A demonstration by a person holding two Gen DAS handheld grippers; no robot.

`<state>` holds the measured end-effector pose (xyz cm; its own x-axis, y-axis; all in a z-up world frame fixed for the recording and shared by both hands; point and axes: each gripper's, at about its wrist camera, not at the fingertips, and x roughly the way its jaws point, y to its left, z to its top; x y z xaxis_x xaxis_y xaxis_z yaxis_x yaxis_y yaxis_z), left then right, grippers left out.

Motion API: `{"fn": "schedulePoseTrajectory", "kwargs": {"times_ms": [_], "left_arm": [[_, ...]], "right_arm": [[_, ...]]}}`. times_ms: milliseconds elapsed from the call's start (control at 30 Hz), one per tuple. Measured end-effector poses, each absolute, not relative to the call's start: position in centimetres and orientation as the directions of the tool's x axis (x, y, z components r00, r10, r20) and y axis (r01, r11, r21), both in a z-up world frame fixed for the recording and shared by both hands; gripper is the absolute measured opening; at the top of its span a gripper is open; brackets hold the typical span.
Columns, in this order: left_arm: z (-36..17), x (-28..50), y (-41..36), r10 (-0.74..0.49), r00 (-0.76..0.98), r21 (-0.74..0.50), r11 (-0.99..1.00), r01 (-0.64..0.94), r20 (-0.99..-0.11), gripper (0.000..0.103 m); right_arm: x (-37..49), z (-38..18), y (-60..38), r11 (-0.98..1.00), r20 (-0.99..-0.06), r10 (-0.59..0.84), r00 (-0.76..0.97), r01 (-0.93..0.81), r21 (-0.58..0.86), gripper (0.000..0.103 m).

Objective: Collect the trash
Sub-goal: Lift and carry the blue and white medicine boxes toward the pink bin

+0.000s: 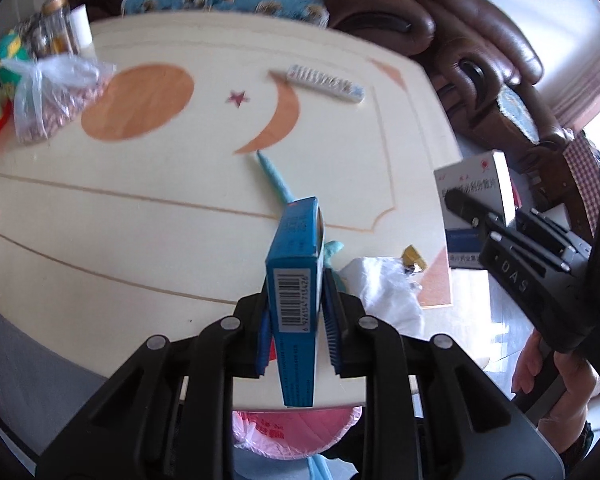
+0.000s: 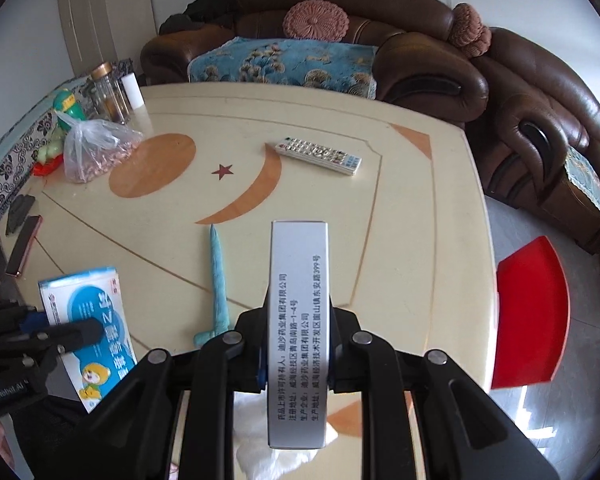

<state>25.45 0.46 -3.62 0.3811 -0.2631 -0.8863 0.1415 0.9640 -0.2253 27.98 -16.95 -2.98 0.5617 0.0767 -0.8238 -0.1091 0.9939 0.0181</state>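
We hold two cartons above the desk (image 2: pixel 400 208). Our left gripper (image 1: pixel 294 320) has its jaws clamped on a blue medicine box (image 1: pixel 296 280), and our right gripper (image 2: pixel 298 344) has its jaws clamped on a white medicine box (image 2: pixel 299 320). A crumpled white tissue (image 1: pixel 384 288) and a teal paper twist (image 2: pixel 219 280) lie on the desk below.

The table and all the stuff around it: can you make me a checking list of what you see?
Surface: cream table with moon and star inlay.
Job's things: blue box, white box, white tissue.
Clutter: remote, bag of nuts, jar, phone, teal toy sword.
Grippers: left gripper shut on blue box; right gripper shut on white box.
Cables: nothing seen.
Surroundings: brown sofa, red stool.
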Motion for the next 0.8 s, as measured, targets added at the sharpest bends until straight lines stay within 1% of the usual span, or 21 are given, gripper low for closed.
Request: {"fn": "schedulePoseTrajectory", "kwargs": {"times_ms": [233, 433, 800], "left_arm": [[-1.0, 22.0, 1.1, -0.268, 0.449, -0.197, 0.960, 0.200, -0.852, 0.023], [-0.5, 18.3, 1.0, -0.266, 0.480, -0.155, 0.953, 0.259, -0.836, 0.023], [-0.6, 11.5, -0.2, -0.315, 0.485, -0.124, 0.915, 0.384, -0.816, 0.023]], "right_arm": [[22.4, -0.1, -17.5, 0.994, -0.786, 0.093, 0.612, -0.107, 0.034, 0.020], [16.6, 1.8, -16.8, 0.992, -0.763, 0.105, 0.638, -0.126, 0.031, 0.020], [8.0, 2.3, -14.9, 0.988, -0.740, 0.124, 0.661, -0.155, 0.027, 0.020]]}}
